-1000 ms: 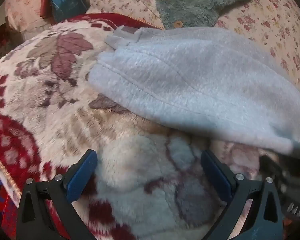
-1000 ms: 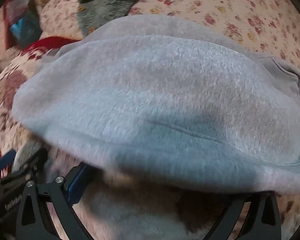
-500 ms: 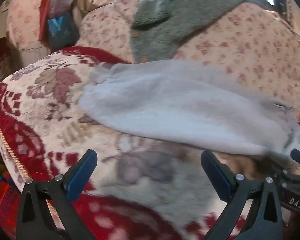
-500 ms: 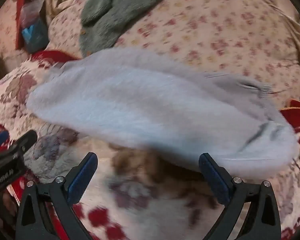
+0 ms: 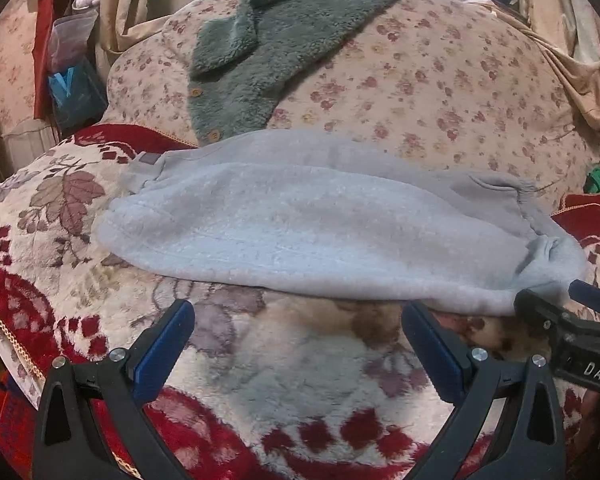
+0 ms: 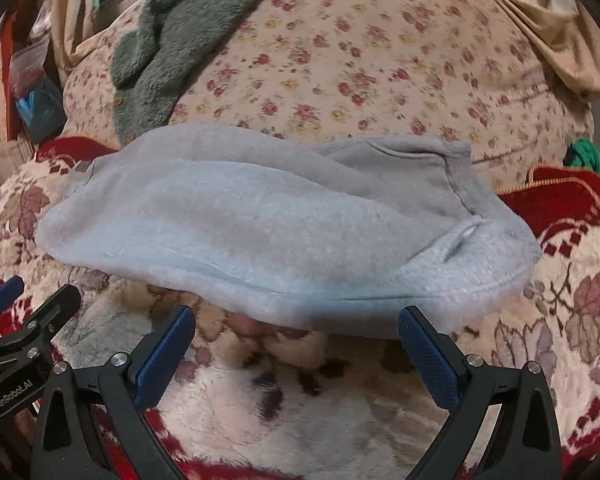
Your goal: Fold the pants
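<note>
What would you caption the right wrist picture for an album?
Open right gripper hovering before folded grey fleece pants on a floral blanket.

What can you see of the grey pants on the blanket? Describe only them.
The grey pants look like thick, fuzzy fleece. They lie folded into a long, flat bundle across the red and cream floral blanket, with a ribbed band and a pocket opening at the right end. Their far edge reaches the flowered cushion. Neither gripper touches them.

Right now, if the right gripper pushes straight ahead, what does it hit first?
Probably the near folded edge of the grey pants, just beyond the open right gripper. Only the blanket lies between; depth is uncertain.
</note>
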A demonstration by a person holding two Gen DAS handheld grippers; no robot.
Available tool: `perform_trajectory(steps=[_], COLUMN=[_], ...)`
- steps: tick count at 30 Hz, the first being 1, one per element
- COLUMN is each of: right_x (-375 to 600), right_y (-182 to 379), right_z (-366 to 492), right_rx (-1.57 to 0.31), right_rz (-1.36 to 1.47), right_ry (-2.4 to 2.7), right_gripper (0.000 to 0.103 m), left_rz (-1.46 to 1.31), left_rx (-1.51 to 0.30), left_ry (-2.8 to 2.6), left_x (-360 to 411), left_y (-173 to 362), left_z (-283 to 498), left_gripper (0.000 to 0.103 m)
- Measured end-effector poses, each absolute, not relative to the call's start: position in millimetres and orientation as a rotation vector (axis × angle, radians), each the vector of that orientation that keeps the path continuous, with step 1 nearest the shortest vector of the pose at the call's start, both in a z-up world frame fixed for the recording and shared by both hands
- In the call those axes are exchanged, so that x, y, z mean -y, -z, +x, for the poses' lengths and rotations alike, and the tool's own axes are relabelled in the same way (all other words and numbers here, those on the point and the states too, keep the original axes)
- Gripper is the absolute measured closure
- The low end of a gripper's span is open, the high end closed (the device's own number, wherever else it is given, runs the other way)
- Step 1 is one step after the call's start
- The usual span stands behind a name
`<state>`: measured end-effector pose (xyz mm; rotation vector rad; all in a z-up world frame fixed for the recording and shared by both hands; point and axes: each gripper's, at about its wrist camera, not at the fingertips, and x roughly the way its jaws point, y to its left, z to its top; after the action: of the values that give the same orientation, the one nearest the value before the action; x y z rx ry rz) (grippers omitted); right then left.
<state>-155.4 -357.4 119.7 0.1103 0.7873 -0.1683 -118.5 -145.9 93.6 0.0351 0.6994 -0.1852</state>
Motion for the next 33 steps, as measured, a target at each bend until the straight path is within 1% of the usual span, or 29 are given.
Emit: perform_trajectory(steps=[7,15,22,33], right_x=[379.2,409.0,416.5,420.3], right_y=[-116.2,-104.3,-100.4,-98.4], right_z=[-156.4,-157.4,-154.1,-148.6], right_rx=[-0.809,-0.855,-0.876,-0.892], right_rz=[0.159,0.130,0.131,0.108], right_ry=[0.139,0.167,0.169,0.157], right_gripper=[0.000,0.000,0.000,0.000], left_rz=[0.020,-0.057,-0.074,-0.079], left_rx=[-0.725,-0.774,-0.804,-0.800], left_ry=[0.188,0.125,0.077,0.061], left_x=[142.2,104.0,89.7,80.5], left_y=[-86.2,-70.0,-57.3,-56.4], left_z=[-115.3,-101.5,-90.5,-80.4], left_gripper=[0.000,0.000,0.000,0.000])
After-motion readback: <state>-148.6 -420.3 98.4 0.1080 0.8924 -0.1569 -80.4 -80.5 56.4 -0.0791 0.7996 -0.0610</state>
